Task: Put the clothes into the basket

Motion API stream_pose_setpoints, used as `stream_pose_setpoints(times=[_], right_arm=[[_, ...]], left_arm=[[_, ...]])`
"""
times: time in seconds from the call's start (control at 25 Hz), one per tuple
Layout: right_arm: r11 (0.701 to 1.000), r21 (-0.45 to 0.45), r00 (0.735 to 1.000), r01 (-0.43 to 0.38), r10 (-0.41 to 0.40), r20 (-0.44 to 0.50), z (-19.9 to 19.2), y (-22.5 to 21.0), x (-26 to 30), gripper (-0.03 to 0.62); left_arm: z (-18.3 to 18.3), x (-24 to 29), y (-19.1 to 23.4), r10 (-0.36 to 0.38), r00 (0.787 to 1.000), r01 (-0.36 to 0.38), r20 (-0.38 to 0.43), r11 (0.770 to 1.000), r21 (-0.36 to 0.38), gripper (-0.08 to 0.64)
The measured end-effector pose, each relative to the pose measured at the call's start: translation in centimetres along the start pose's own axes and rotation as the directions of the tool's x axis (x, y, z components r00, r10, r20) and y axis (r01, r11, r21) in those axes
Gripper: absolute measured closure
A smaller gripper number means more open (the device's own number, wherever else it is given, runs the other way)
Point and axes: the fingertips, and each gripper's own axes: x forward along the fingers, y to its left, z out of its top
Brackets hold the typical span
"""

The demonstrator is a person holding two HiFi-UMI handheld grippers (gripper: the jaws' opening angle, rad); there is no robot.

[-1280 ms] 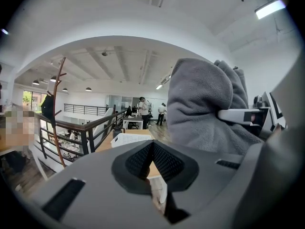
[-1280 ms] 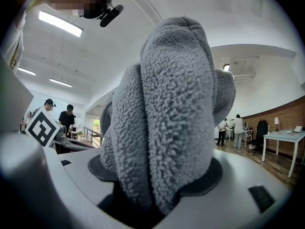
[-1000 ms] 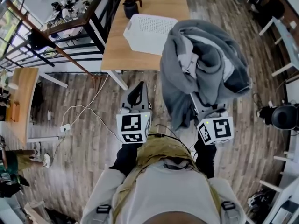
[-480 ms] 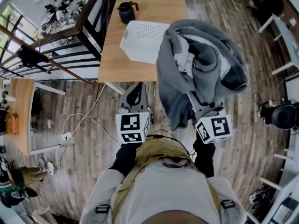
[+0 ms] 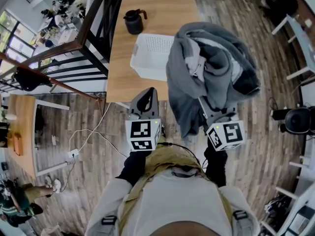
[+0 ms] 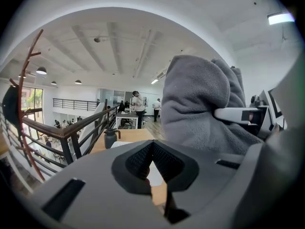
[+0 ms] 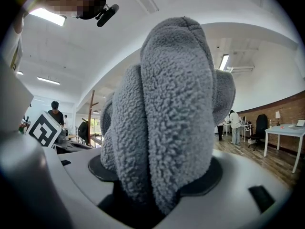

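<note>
I am holding the right gripper (image 5: 208,110) clamped on the grey fleece (image 5: 212,63). The left gripper (image 5: 146,96) is hovering empty, jaws together, the white basket (image 5: 147,58) at its twelve o'clock.

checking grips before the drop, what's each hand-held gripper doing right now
left hand-held gripper: closed, nothing in it
right hand-held gripper: closed on the grey fleece

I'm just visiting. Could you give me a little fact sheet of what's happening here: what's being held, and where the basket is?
Right gripper: clamped on grey fleece garment, held aloft
Left gripper: jaws together, nothing held
Basket: white, on wooden table, no clothes visible inside
Also on table: dark jug
Progress: garment not yet in basket
</note>
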Motion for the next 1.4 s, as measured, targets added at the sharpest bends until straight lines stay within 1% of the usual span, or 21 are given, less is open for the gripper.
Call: stream_pose_setpoints(times=[0.2, 0.48, 0.76, 0.96, 1.16, 1.4], right_arm=[[1.000, -0.017, 1.000, 0.022, -0.022, -0.011, 0.4, -0.2, 4.3, 0.253], [0.999, -0.019, 0.998, 0.038, -0.039, -0.047, -0.2, 0.1, 9.5, 0.253], [0.999, -0.025, 0.993, 0.041, -0.043, -0.110, -1.7, -0.5, 11.6, 0.253], [1.000, -0.018, 0.988, 0.009, -0.012, -0.157, -3.2, -1.0, 13.0, 0.253], [0.999, -0.009, 0.979, -0.048, 0.045, -0.198, -5.0, -1.2, 14.7, 0.253], [0.993, -0.002, 0.954, -0.114, 0.109, -0.280, -7.6, -1.4, 17.7, 0.253]], left_arm=[[1.1, 3.2, 2.6, -0.025, 1.000, 0.024, -0.007, 1.000, -0.008, 0.560], [1.6, 6.3, 6.8, -0.034, 0.999, 0.033, -0.027, 0.999, -0.032, 0.560], [1.1, 8.4, 8.0, -0.037, 0.998, 0.034, -0.047, 0.997, -0.062, 0.560], [-0.5, 10.0, 8.4, -0.022, 0.995, 0.013, -0.102, 0.996, -0.086, 0.560], [-1.5, 11.1, 9.0, 0.017, 0.989, -0.031, -0.145, 0.995, -0.098, 0.560], [-2.7, 13.4, 10.2, 0.020, 0.979, -0.044, -0.204, 0.992, -0.117, 0.560]])
